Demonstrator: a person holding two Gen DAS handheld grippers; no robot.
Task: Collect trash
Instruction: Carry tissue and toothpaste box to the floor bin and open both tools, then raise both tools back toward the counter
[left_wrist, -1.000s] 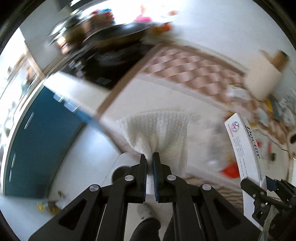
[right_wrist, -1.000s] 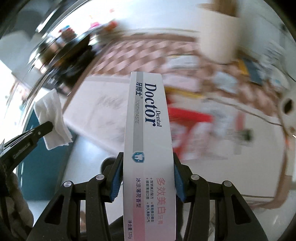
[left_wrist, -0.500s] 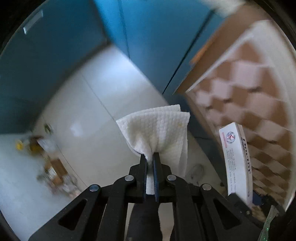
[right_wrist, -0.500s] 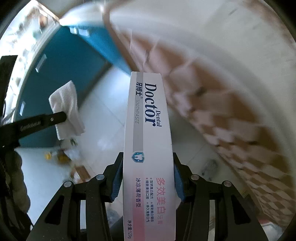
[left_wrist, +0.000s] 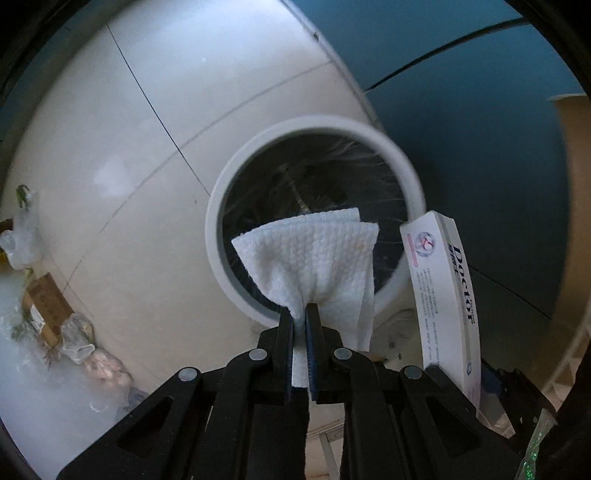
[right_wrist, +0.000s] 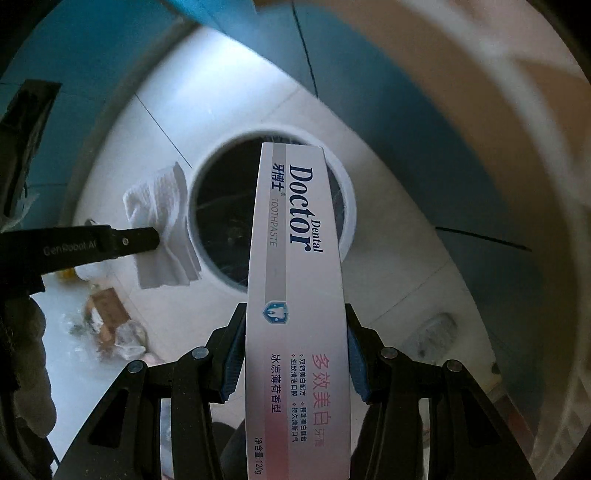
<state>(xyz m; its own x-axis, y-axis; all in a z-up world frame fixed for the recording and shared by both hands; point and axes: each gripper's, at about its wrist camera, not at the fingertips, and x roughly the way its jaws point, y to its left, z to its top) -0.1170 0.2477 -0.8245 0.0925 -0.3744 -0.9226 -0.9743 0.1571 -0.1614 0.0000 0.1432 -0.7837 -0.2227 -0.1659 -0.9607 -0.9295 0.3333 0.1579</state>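
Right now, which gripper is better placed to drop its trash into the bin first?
Right. The right gripper holds the toothpaste box over the bin's opening; from that view the left gripper's paper towel hangs beside the rim.

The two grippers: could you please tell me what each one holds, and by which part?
The left gripper pinches a paper towel at its bunched lower edge; the right gripper clamps a toothpaste box across its lower half.

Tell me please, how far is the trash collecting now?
Picked up: the left gripper is shut on a paper towel, the right gripper on a toothpaste box. In hand: both hang above the round bin. Left: letting go of both; litter lies on the floor.
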